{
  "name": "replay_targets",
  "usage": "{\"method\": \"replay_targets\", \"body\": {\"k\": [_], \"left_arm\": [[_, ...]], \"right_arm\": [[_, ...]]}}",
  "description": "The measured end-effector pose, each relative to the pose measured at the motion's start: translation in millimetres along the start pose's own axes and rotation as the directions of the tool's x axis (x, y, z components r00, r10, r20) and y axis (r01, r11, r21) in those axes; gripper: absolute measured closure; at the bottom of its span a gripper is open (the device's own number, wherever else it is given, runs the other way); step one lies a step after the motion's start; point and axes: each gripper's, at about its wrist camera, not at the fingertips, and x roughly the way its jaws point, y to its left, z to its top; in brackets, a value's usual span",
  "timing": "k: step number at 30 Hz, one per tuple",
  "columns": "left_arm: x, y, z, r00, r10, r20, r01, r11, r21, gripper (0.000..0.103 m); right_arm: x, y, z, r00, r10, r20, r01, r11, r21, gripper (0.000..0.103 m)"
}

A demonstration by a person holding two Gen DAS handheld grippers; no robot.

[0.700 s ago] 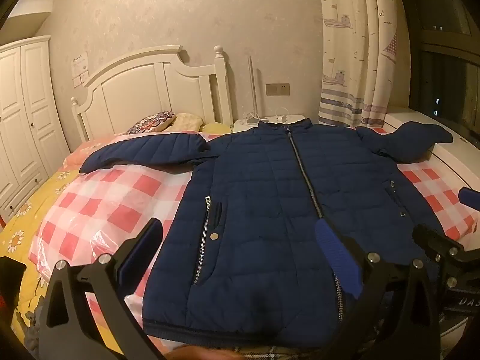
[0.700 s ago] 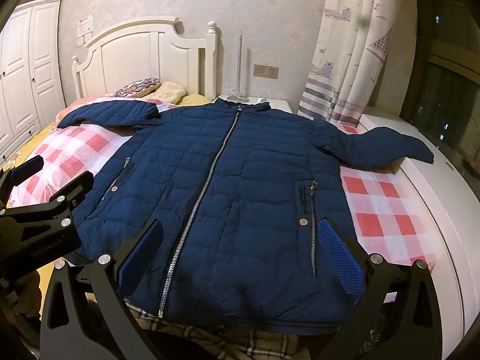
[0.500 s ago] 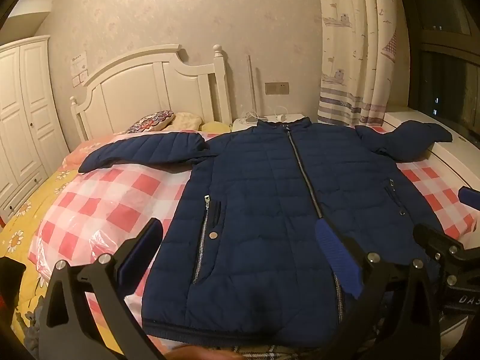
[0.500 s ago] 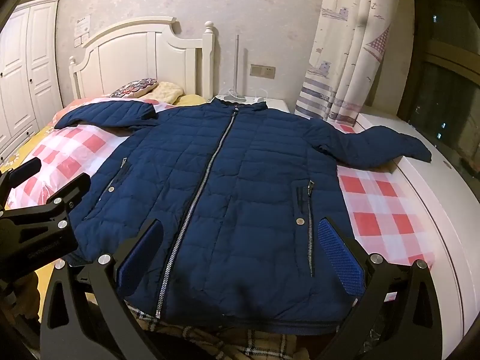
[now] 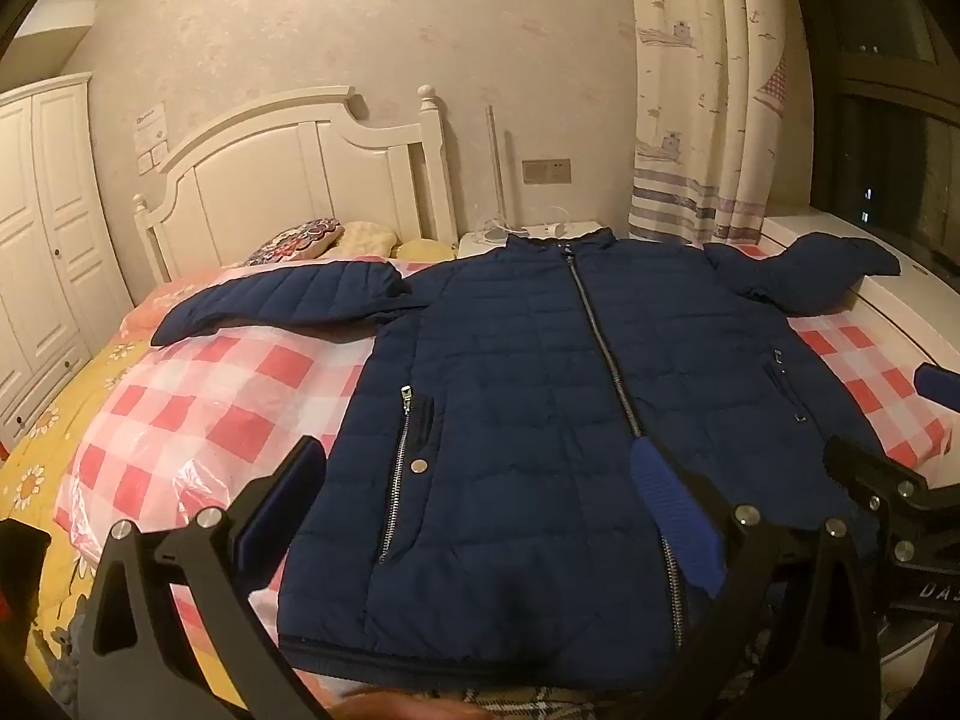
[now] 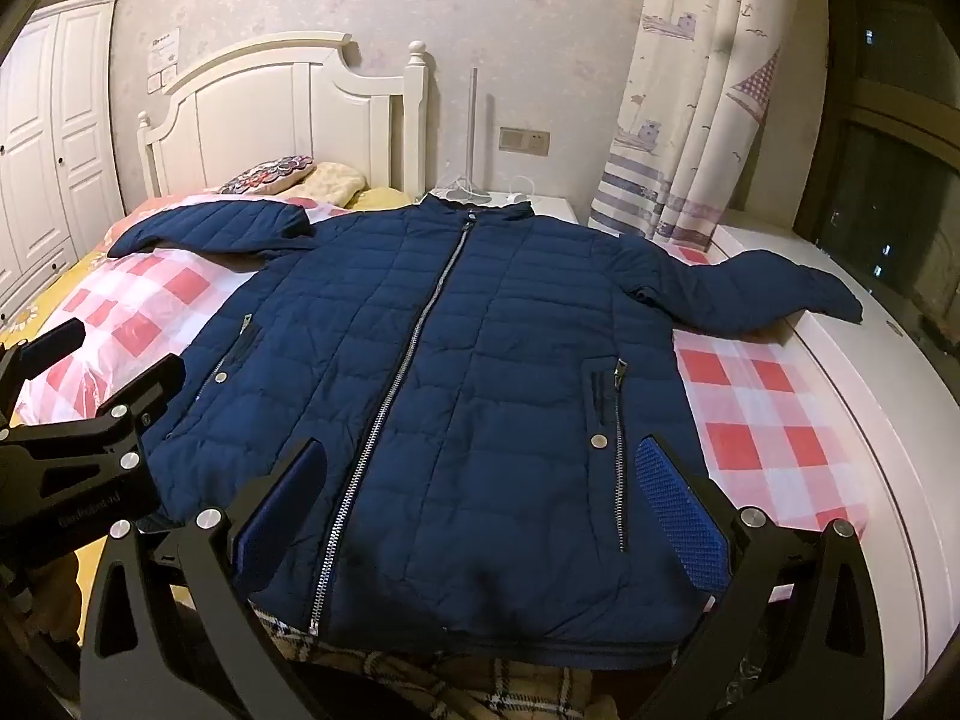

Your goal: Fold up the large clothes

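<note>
A navy quilted jacket (image 5: 528, 408) (image 6: 456, 384) lies flat and zipped on the bed, front up, collar toward the headboard, both sleeves spread out sideways. My left gripper (image 5: 474, 516) hovers open above the jacket's lower left part, nothing between its blue pads. My right gripper (image 6: 480, 510) is open too, over the hem near the right pocket, holding nothing. Each gripper shows at the edge of the other's view, the right gripper (image 5: 888, 492) on the right and the left gripper (image 6: 78, 420) on the left.
The bed has a pink-and-white checked cover (image 5: 198, 420) under plastic and a white headboard (image 5: 300, 180). Pillows (image 6: 270, 174) lie at the head, a white nightstand (image 6: 540, 207) stands behind the collar, a curtain (image 6: 690, 120) and a white ledge (image 6: 888, 420) flank the right, a wardrobe (image 5: 42, 240) the left.
Both views have shifted slightly: the right gripper has edged toward the jacket, the hem now nearer its fingers. Nothing was taken hold of; the jacket lies unmoved.
</note>
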Motion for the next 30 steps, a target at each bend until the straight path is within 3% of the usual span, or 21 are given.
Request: {"method": "replay_targets", "body": {"k": [30], "left_arm": [[-3.1,4.7,3.4,1.000,0.005,0.011,-0.005,1.000,-0.011,0.002]], "right_arm": [[2.1,0.1,-0.8,1.000,-0.003,-0.005,0.003,1.000,0.005,0.004]]}}
